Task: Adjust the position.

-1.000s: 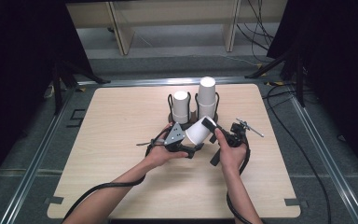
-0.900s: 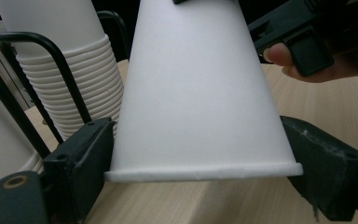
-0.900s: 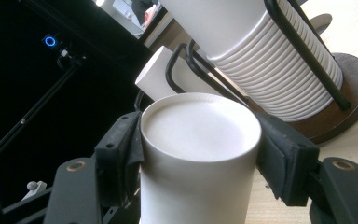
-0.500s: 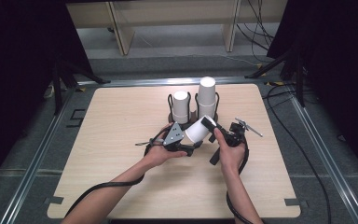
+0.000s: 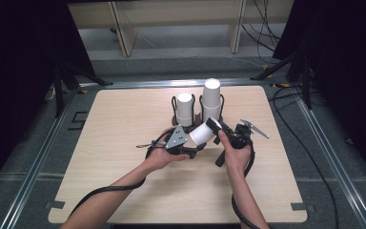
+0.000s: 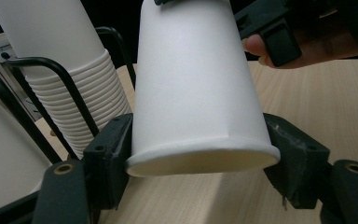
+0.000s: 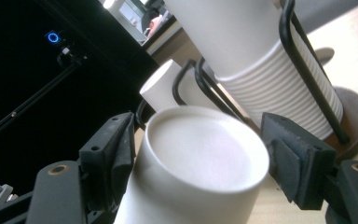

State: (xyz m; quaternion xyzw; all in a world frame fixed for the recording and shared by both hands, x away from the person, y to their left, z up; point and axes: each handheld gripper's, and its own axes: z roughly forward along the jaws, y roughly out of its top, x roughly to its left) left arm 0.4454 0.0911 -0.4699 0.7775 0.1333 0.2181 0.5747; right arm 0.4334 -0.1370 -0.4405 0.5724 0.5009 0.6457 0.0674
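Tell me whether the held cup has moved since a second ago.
No. In the high view the cup sits just as before, right in front of the rack, between the left gripper and right gripper.

paper cup [image 6: 196,88] base cut off at top edge, cup stack [image 7: 261,51] top cropped, holder base partly hidden

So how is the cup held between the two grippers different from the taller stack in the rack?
The held cup is a single cup lying tilted on its side above the table; the taller stack is many nested cups, standing upright and upside down inside the wire rack. Black jaws grip the held cup; none touch the stack. Both are plain white paper.
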